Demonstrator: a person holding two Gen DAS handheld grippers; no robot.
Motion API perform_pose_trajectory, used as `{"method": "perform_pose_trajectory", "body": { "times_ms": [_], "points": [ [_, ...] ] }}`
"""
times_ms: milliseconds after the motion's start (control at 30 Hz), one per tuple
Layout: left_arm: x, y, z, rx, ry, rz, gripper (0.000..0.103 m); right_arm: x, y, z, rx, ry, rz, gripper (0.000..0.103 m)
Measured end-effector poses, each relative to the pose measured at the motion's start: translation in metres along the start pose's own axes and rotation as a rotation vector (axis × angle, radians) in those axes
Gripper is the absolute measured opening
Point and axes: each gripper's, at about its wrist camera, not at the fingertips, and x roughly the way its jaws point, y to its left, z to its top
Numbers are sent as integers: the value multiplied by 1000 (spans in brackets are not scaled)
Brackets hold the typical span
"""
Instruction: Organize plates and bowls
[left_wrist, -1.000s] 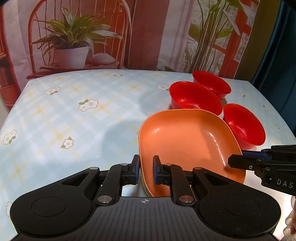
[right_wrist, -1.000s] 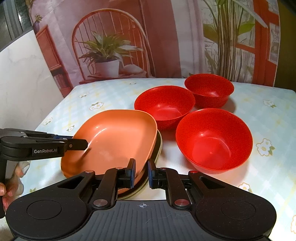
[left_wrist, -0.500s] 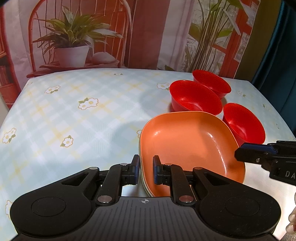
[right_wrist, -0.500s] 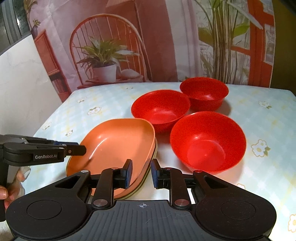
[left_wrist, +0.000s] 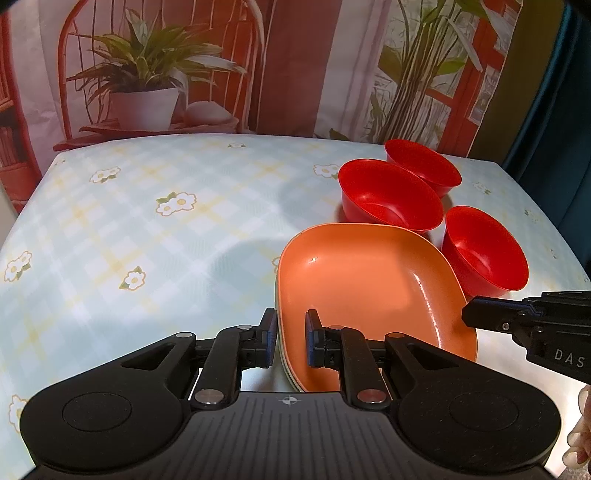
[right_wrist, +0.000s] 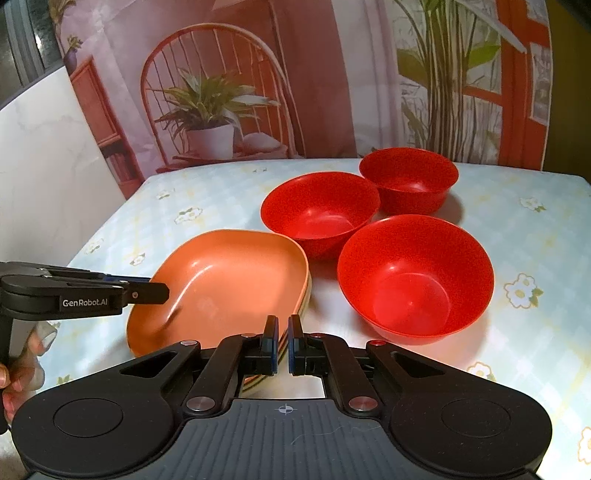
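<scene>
The right hand-held gripper (right_wrist: 283, 345) has backed off the stack of orange square plastic plates (left_wrist: 369, 280), jaws nearly closed on nothing. The stack rests on the floral-clothed bench (left_wrist: 147, 221). The left hand-held gripper (left_wrist: 290, 339) straddles its rim; whether it is clamped cannot be told.

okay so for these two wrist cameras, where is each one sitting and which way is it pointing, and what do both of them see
Left wrist: rides on the left gripper, low at the near left of the orange plate stack, facing across the table; its fingers straddle the stack's rim, and the right gripper enters from the right.
Right wrist: rides on the right gripper, near the stack's right corner, facing the three red bowls; its fingers almost meet, and the left gripper and a hand show at left.
Shared: plate stack, bowls, floral tablecloth, plant backdrop.
</scene>
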Motion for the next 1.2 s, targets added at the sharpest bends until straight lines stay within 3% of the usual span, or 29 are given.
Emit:
{"method": "perform_pose_trajectory", "body": {
  "times_ms": [233, 600, 1200],
  "points": [
    [-4, 1, 2, -14, 0, -4, 16, -2, -2, 2, 27, 1, 16, 8],
    [-22, -6, 26, 8, -70, -20, 18, -22, -20, 28, 37, -77, 0, 13],
    [-32, -43, 133, 43, -202, -22, 18, -39, -80, 130, -51, -211, -89, 19]
  ]
}}
